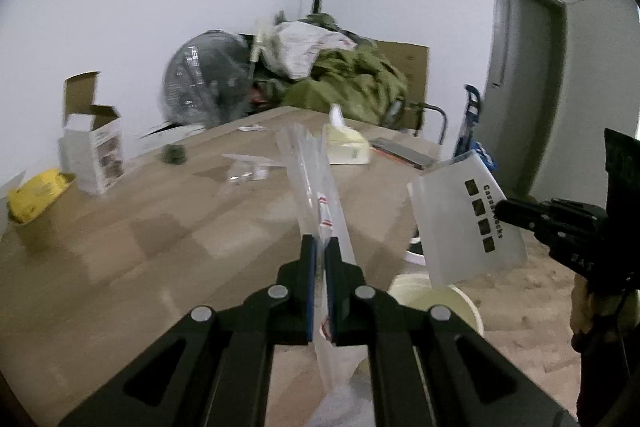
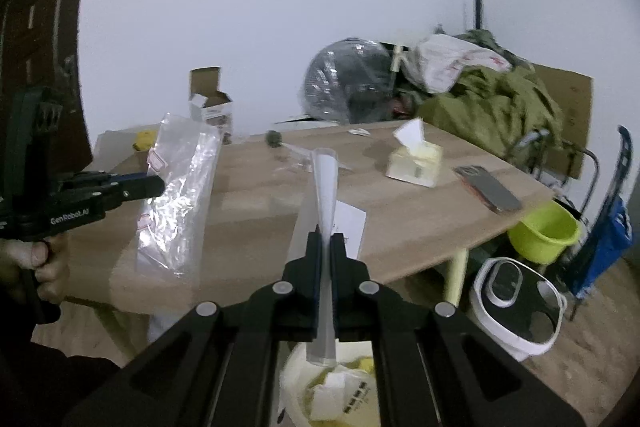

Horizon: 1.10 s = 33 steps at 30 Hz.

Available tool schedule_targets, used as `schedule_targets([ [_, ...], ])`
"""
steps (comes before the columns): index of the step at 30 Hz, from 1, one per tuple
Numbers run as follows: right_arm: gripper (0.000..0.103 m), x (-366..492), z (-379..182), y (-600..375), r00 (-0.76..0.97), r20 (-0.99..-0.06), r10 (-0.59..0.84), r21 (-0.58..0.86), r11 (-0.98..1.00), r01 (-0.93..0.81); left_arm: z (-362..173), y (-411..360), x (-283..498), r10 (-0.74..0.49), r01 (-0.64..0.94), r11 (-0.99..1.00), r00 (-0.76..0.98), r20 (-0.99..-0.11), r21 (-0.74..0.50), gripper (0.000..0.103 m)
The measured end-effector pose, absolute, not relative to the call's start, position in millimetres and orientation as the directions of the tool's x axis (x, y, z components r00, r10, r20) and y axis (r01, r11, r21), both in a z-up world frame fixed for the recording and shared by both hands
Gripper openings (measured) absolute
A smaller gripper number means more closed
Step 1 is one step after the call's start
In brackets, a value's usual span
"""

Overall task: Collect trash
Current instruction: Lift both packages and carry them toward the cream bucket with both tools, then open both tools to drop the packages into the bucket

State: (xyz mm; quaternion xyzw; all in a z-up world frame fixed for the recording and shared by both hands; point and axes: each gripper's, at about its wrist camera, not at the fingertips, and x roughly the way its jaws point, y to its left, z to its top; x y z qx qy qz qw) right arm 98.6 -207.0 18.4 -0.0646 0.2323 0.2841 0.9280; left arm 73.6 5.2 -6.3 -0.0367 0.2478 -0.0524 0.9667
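Observation:
My left gripper point(image 1: 320, 243) is shut on a clear plastic bag point(image 1: 310, 171) with red marks, held above the wooden table point(image 1: 160, 247); it also shows in the right wrist view point(image 2: 158, 183), with the bag point(image 2: 176, 195) hanging from it. My right gripper point(image 2: 327, 237) is shut on a frosted white packet point(image 2: 326, 183) seen edge-on; in the left wrist view point(image 1: 500, 213) the packet point(image 1: 460, 227) shows dark squares and print. A cream bin point(image 2: 344, 387) with trash in it sits below my right gripper, and also shows in the left wrist view point(image 1: 440, 301).
On the table lie more clear wrappers point(image 1: 248, 171), a tissue box point(image 2: 416, 161), a phone point(image 2: 488, 187), a white paper point(image 2: 350, 223), an open carton point(image 1: 94, 151), a yellow pack point(image 1: 38, 193). A green bucket point(image 2: 546, 233) and white appliance point(image 2: 516, 307) stand on the floor.

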Motion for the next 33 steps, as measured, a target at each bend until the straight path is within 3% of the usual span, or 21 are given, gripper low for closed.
schedule_targets([
  [25,0.004,115,-83,-281,0.678,-0.668,0.307,0.050,0.927,-0.371,-48,-91,125,-0.312,0.338,0.938,0.744,-0.591,-0.070,0.004],
  [28,0.009,123,-92,-286,0.667,-0.686,0.291,0.057,0.935,-0.349,-56,-99,132,-0.325,0.361,0.930,0.723,-0.610,-0.067,0.004],
  [33,0.025,133,-106,-293,0.649,-0.714,0.264,0.066,0.947,-0.313,-71,-117,143,-0.335,0.403,0.914,0.685,-0.647,-0.048,0.004],
])
